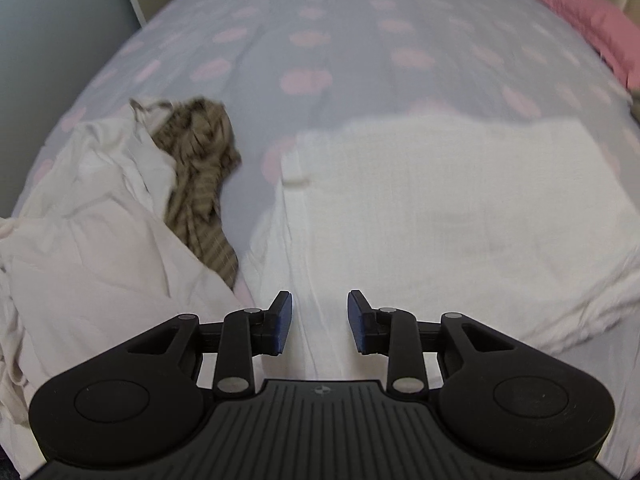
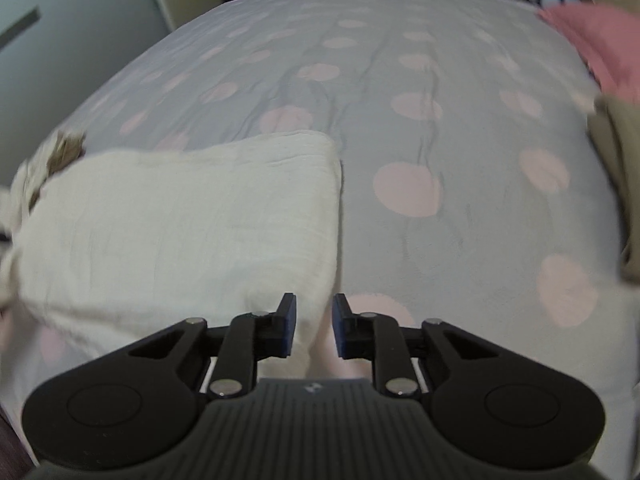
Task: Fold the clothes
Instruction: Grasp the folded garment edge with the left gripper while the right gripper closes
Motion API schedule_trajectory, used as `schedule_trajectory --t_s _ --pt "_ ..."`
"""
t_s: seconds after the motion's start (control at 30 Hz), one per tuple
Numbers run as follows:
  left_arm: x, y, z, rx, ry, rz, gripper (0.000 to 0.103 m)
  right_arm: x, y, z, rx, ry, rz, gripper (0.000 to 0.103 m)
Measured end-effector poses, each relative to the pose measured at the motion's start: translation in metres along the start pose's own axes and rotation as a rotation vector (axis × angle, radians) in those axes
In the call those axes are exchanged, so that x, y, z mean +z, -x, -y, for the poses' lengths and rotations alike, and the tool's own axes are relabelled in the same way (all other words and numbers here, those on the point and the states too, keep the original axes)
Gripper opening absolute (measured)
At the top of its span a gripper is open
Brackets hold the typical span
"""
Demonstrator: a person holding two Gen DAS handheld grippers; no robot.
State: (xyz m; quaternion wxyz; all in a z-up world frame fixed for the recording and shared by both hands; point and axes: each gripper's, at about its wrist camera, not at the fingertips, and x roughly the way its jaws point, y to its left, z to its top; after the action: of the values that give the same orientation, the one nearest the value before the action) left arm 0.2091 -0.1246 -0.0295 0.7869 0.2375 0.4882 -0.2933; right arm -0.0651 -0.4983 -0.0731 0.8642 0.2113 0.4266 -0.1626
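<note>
Far left on the bed [image 1: 360, 40]: a crumpled pale pink garment [image 1: 92, 240] in a heap, with a brown striped garment [image 1: 200, 168] lying against its right side, touching it. Both unfolded, loose, soft.

Centre: the white cloth [image 1: 440, 208], the thing in hand, lies flat on the grey sheet with pink dots, already doubled over into a rough rectangle. Its near left edge runs toward the left gripper [image 1: 319, 322]. That gripper's jaws are spread a little, nothing between the pads; it hangs above the cloth's near left part, pointing steeply down.

In the right wrist view the white cloth [image 2: 180, 232] fills the left half, its right edge straight and layered. The right gripper [image 2: 314, 326] sits over the near right corner, jaws apart by a narrow gap, cloth under and perhaps between them; no pinch visible, so not holding, by my read.

Far right: a pink pillow [image 2: 600, 44] and a beige folded item [image 2: 616, 184], blurred.

Handling, judged: the cloth is light, limp, thin gauze-like weave, not slippery, not fragile. It will sag and drag if lifted by one point. Best taken at the two near corners, all layers pinched together, edges kept level.
</note>
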Motion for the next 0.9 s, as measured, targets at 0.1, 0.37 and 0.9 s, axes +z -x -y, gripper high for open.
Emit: schedule_trajectory --t_s 0.1,0.37,0.9 --pt "-0.008 -0.012 -0.003 -0.001 -0.012 -0.039 0.028 -0.006 -0.019 -0.006 0.036 -0.041 -0.085 0.023" --pt "-0.020 -0.026 -0.011 0.002 -0.027 -0.077 0.034 -0.041 -0.011 -0.015 0.068 0.053 -0.249 0.020" --pt "-0.024 -0.025 -0.006 0.028 -0.052 -0.086 0.040 -0.069 0.022 -0.012 0.040 0.147 -0.342 0.021"
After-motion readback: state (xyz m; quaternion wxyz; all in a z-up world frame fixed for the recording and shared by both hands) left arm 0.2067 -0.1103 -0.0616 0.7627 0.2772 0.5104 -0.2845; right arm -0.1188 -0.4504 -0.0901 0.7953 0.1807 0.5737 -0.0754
